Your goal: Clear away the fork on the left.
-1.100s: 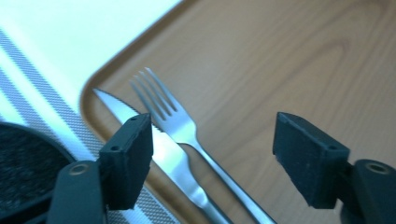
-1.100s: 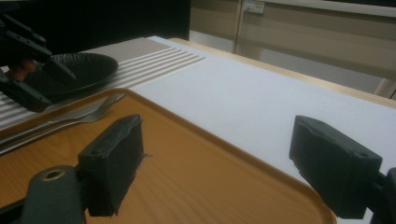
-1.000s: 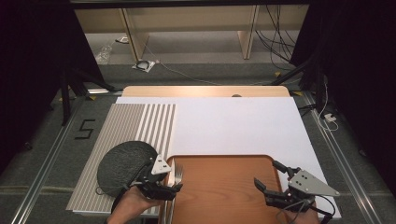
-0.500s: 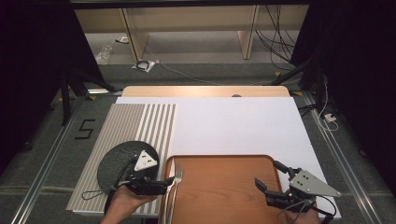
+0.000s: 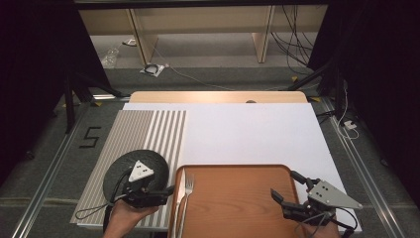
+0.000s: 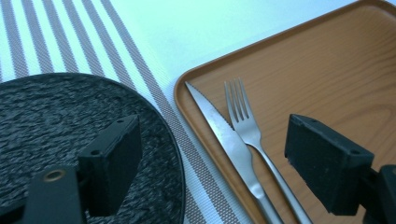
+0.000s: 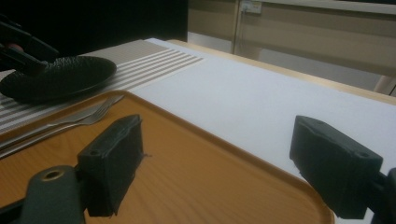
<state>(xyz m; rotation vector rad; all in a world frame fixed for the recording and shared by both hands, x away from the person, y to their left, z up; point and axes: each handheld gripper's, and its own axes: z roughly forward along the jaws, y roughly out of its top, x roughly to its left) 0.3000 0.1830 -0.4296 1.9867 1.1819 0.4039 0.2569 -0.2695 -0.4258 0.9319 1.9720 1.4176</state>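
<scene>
Tray [image 6: 327,70]: knife [image 6: 224,135] between spread jaws.

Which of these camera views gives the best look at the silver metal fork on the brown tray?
The left gripper view: the silver metal fork lies close up, tines distinct, beside the serrated steel knife on the brown wooden tray. The high view shows the fork small at the tray's left edge; the right gripper view shows it low and dim.

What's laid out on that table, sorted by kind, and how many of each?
Trays: 1, brown tray
Plates: 1, black plate
Forks: 1, fork
Knives: 1, knife
Mats: 1, striped mat
Total: 5
</scene>
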